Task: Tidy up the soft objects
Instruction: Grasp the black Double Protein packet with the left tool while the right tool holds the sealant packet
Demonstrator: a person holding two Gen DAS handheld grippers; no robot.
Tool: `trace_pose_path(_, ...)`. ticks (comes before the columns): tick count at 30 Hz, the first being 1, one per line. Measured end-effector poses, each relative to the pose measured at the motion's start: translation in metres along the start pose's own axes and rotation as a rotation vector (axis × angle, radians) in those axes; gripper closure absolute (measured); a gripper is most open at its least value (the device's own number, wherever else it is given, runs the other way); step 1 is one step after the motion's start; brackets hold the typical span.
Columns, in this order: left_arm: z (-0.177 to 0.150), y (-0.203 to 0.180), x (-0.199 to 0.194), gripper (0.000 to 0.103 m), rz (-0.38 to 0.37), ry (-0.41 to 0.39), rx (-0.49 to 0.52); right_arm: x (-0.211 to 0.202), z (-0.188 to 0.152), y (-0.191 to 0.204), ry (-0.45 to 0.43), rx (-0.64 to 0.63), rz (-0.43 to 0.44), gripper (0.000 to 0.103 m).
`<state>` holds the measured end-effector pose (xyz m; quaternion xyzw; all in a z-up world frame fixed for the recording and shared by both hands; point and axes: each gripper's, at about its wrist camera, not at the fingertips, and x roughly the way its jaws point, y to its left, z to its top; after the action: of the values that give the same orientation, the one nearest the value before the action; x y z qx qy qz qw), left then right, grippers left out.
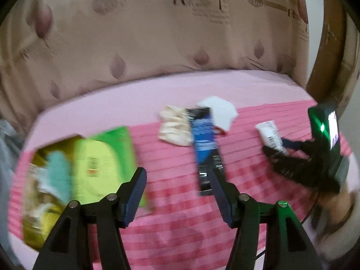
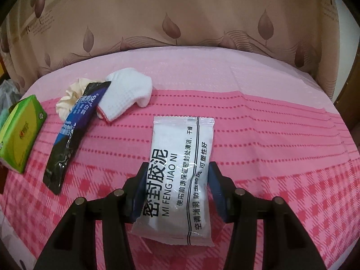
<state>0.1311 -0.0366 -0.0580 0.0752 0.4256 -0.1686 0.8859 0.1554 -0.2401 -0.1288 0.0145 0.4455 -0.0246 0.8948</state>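
White pouch (image 2: 177, 180) printed "MI FENG JIAO NI", flat on pink checked cloth (image 2: 281, 148), lying between the right tongs (image 2: 177, 187), spread wide, left pad touching its edge. Blue-black sachet (image 2: 74, 132) reading "Protein" far left ahead; green tissue pack (image 2: 20, 132) beyond. Bare cloth rightward. Left tongs (image 1: 177, 193) agape, empty, blurred.

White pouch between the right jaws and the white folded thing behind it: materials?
White pouch: looks like glossy plastic film, with glare and crimped end seals. White folded cloth: probably woven cotton, matte waffle texture, red stitched edge.
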Motion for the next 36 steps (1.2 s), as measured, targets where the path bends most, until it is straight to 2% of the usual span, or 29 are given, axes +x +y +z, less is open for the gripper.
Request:
trace_pose_path(2, 0.007, -0.006, 0.018, 0.043, -0.048, 0.046, -0.043, -0.001, -0.001, 0.000, 0.000, -0.003, -0.006, 0.055)
trace_pose_path(5, 0.017, -0.016, 0.042, 0.043, -0.077, 0.087, -0.083, -0.001, -0.001, 0.000, 0.000, -0.003, -0.006, 0.055)
trace_pose_path(16, 0.034, -0.026, 0.103, 0.043, -0.022, 0.172, -0.109, -0.002, 0.001, 0.003, 0.001, -0.002, -0.001, 0.054)
trace_pose_path(22, 0.033, -0.027, 0.117, 0.043, -0.010, 0.194, -0.114, -0.003, 0.002, 0.001, 0.001, -0.001, 0.001, 0.053)
trace_pose_path(24, 0.029, -0.026, 0.120, 0.045, -0.035, 0.194, -0.125, -0.003, 0.002, 0.001, 0.001, -0.001, 0.002, 0.053)
trace_pose_path(25, 0.027, -0.026, 0.121, 0.059, -0.029, 0.186, -0.126, -0.004, 0.001, 0.001, 0.001, -0.001, 0.003, 0.052)
trace_pose_path(26, 0.026, -0.026, 0.121, 0.062, -0.021, 0.183, -0.123, -0.005, 0.000, 0.002, 0.001, -0.001, 0.003, 0.052)
trace_pose_path(36, 0.019, -0.025, 0.110, 0.064, -0.020, 0.170, -0.107, -0.004, 0.001, 0.005, 0.001, -0.004, 0.002, 0.052)
